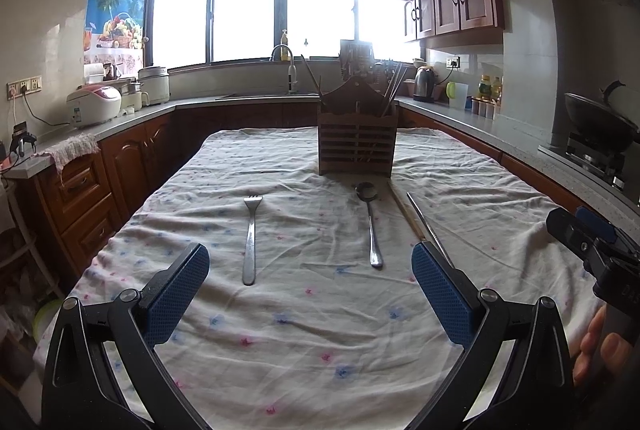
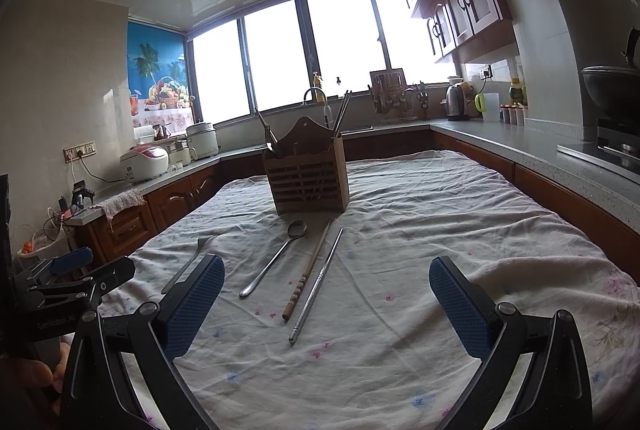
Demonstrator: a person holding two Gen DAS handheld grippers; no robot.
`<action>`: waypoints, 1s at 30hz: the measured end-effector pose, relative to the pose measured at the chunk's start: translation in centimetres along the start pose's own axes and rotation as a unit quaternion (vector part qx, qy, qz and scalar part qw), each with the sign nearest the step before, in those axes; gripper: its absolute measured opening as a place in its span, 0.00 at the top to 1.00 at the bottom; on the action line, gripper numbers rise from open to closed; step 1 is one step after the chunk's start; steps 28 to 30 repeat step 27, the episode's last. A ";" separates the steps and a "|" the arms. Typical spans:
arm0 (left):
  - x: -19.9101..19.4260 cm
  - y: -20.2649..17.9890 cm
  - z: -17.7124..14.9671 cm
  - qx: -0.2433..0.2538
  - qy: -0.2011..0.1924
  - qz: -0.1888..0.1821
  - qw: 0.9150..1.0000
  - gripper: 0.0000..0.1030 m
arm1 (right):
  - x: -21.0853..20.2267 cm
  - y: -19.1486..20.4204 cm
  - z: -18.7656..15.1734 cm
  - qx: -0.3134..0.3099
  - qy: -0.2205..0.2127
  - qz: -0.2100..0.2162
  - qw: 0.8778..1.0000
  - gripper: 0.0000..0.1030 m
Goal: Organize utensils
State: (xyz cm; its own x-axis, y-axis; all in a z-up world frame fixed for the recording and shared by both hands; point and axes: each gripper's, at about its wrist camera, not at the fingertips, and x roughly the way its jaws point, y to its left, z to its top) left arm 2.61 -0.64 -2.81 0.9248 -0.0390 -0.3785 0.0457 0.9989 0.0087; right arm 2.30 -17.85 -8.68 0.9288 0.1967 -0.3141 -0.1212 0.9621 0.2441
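Observation:
A wooden utensil holder (image 1: 356,144) (image 2: 306,180) stands upright on the cloth-covered table (image 1: 304,310) and holds several chopsticks. In front of it lie a metal fork (image 1: 250,238) (image 2: 188,262), a metal spoon (image 1: 371,222) (image 2: 274,258), a wooden chopstick (image 1: 404,206) (image 2: 308,270) and a metal chopstick (image 1: 430,228) (image 2: 318,284). My left gripper (image 1: 310,270) is open and empty, above the cloth, short of the fork and spoon. My right gripper (image 2: 326,284) is open and empty, short of the chopsticks; it also shows in the left wrist view (image 1: 584,234).
Kitchen counters (image 1: 120,122) with rice cookers run along the left, a sink with a faucet (image 1: 286,66) at the back, and a kettle (image 2: 456,102), bottles and a wok on a stove (image 1: 600,122) on the right. The table (image 2: 440,230) has a wrinkled floral cloth.

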 end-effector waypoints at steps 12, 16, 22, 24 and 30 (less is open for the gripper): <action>0.3 -0.1 0.2 0.000 0.003 -0.004 1.000 0.00 | 0.0 0.1 0.0 0.000 0.000 0.001 1.000 0.00; 0.5 -0.1 0.2 -0.001 0.004 -0.008 1.000 0.00 | 0.0 0.1 0.0 0.001 0.000 0.001 1.000 0.00; 0.7 -0.1 0.4 -0.002 0.006 -0.014 1.000 0.00 | 0.2 0.1 0.1 0.001 0.004 0.000 1.000 0.00; 0.8 0.0 0.5 -0.003 0.007 -0.017 1.000 0.00 | 0.5 0.1 0.3 0.001 0.006 0.000 1.000 0.00; 1.0 0.0 0.6 -0.006 0.008 -0.020 1.000 0.00 | 0.8 0.1 0.5 0.002 0.010 -0.001 1.000 0.00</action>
